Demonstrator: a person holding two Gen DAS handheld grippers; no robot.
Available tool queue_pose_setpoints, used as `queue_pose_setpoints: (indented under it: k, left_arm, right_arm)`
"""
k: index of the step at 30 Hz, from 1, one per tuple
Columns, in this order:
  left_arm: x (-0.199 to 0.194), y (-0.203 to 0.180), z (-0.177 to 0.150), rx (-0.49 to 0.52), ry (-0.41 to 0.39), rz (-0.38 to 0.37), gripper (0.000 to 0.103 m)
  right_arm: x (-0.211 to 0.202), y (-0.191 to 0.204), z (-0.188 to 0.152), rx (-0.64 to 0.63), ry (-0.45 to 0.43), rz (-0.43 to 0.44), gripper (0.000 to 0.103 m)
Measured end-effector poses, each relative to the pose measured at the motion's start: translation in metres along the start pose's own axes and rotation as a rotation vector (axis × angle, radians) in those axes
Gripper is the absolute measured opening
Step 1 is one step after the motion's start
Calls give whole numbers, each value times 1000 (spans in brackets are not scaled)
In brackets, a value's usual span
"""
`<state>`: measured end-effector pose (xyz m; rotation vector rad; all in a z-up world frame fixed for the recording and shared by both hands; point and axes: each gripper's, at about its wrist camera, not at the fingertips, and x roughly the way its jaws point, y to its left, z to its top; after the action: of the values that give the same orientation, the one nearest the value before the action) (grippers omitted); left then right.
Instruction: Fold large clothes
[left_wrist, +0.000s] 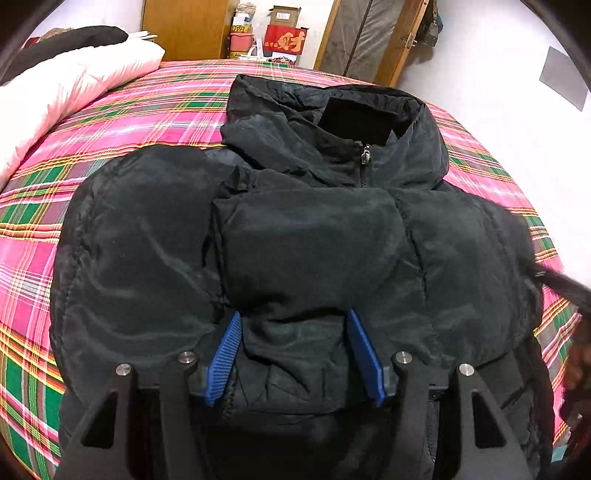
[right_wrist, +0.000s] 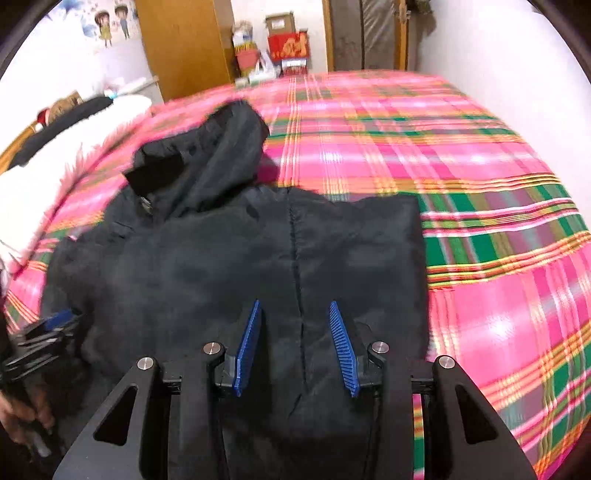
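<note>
A black hooded puffer jacket (left_wrist: 303, 236) lies front-up on a pink plaid bed (left_wrist: 122, 110), hood pointing away, a sleeve folded across its chest. My left gripper (left_wrist: 293, 317) is open, blue pads either side of a fabric ridge near the hem. The jacket also shows in the right wrist view (right_wrist: 258, 258). My right gripper (right_wrist: 295, 306) is open over the jacket's right half, straddling a seam, holding nothing. The left gripper (right_wrist: 48, 332) shows at the left edge of the right wrist view.
A white duvet (left_wrist: 62, 85) with dark clothing on it lies at the bed's far left. A wooden wardrobe (left_wrist: 184, 29), boxes and a red bag (left_wrist: 284, 40) stand beyond the bed. A white wall (left_wrist: 498, 92) is on the right. Bare plaid bedding (right_wrist: 480, 184) extends right of the jacket.
</note>
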<state>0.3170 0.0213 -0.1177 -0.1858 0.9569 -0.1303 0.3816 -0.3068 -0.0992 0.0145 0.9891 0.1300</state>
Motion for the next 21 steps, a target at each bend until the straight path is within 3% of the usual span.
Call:
queue_pose_setpoints:
  k: [6,11,14,17,19,21]
  left_arm:
    - [6,0,0,-1,-1,8,63]
    - [0,-1,3,-11,3,16,62]
    - [-17,-1,10,-15,-16,17,60]
    - [-38,0,19,-6,-112,17,60]
    - [-42,3,25,7,-151,30,60]
    - [-34,10,29,8,-130,78,60]
  right_arm:
    - [32,6,-7,-9,52,-23,40]
    - [22,1,3,3,83,-18,39]
    - [-9,2,7,-1,30,-20,39]
    - [-37,-2,13,2,-56,-8,39]
    - [-37,-3,21,1,-68,-3,39]
    - [-26,-1,30,1,-50,-3,39]
